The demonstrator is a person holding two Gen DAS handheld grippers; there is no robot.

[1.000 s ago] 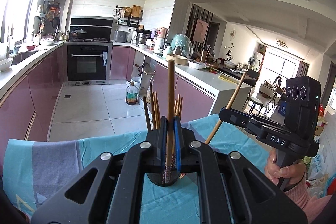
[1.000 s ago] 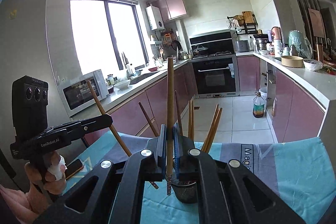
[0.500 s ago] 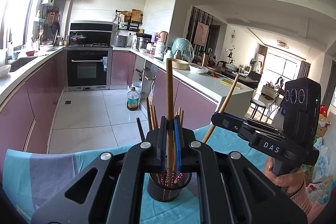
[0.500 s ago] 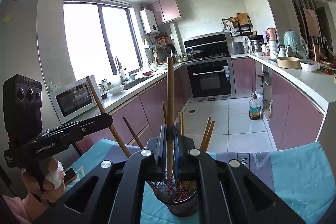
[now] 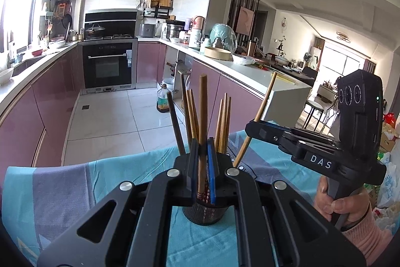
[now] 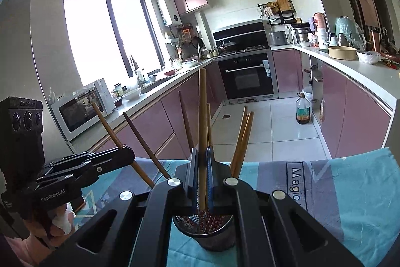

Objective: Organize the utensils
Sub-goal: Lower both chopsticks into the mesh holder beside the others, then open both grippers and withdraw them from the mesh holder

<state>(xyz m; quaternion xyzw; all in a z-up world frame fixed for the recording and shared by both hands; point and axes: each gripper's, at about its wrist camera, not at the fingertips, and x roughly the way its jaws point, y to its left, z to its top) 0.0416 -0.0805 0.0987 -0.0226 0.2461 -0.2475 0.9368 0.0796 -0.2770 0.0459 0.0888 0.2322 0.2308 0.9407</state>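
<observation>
Both hands lowering chopsticks into the holder; release step coming up.

Left gripper (image 5: 203,167): fingers clamped narrow on one upright chopstick (image 5: 203,116), its patterned tip hanging just over the rim of the dark mesh holder (image 5: 205,213). Right gripper (image 6: 202,172): fingers likewise pinching a second chopstick (image 6: 202,116), lower end dipping into the holder's mouth (image 6: 203,219). Holder sitting on the blue cloth (image 6: 350,192) over the worktop, already carrying several chopsticks (image 5: 222,124) fanned outward. Judging the step as insertion, nearly done. Next move probably calls for sinking each stick straight down clear of the leaning ones, then opening the fingers so neither one tips the holder.
</observation>
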